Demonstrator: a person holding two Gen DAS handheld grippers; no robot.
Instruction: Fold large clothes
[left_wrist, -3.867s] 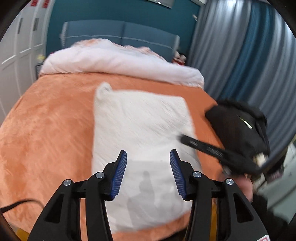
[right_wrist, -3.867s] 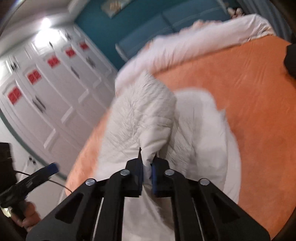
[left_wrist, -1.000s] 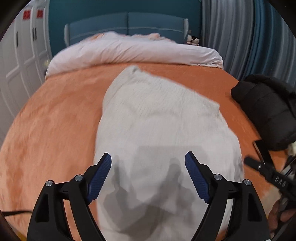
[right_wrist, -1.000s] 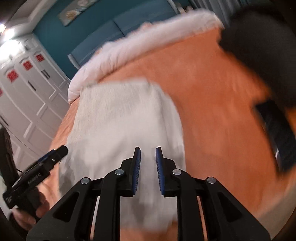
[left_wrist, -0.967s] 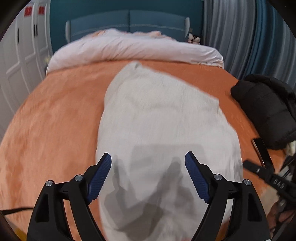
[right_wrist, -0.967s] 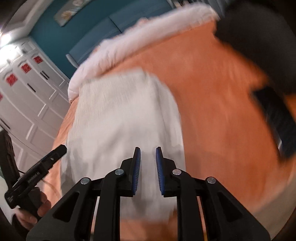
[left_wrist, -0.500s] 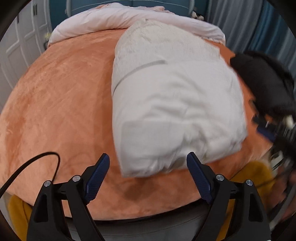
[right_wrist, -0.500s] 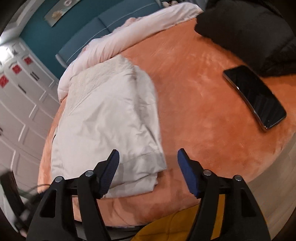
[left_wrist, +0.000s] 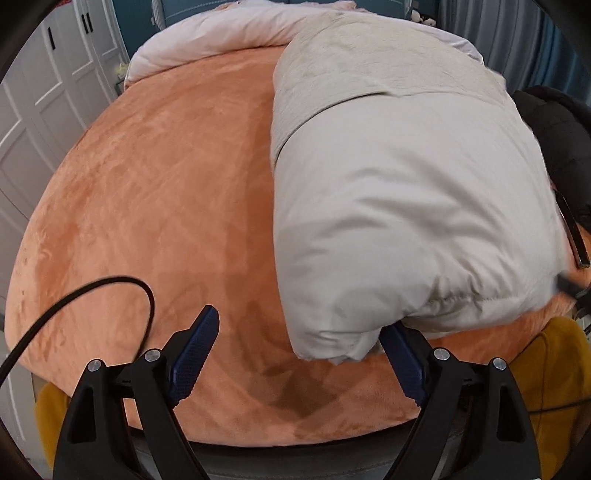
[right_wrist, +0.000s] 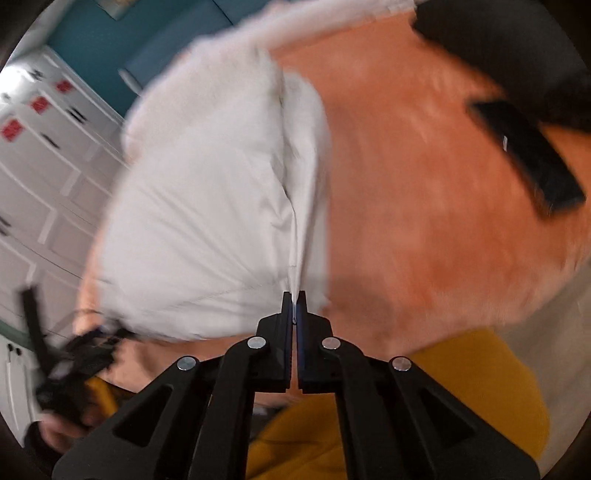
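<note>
A padded white garment (left_wrist: 406, 184), folded into a thick rectangle, lies on the orange bed cover (left_wrist: 166, 203). My left gripper (left_wrist: 299, 321) stands wide open at the bed's near edge. The garment's near left corner hangs between its jaws, close to the right finger (left_wrist: 400, 354), and the pads are not pressing on it. In the right wrist view the garment (right_wrist: 207, 206) is blurred. My right gripper (right_wrist: 294, 295) is shut on its near right corner, with a thin fold of cloth pinched between the pads.
A black jacket (right_wrist: 498, 48) and a dark phone (right_wrist: 528, 155) lie on the bed to the right of the garment. A black cable (left_wrist: 92, 288) loops over the cover at the left. A pale quilt (left_wrist: 221, 33) sits at the head. Yellow cloth (right_wrist: 461, 387) lies below the bed edge.
My right gripper, open half a second ago, has closed on the garment's near right corner. My left gripper has sunk toward the near left corner and stayed open.
</note>
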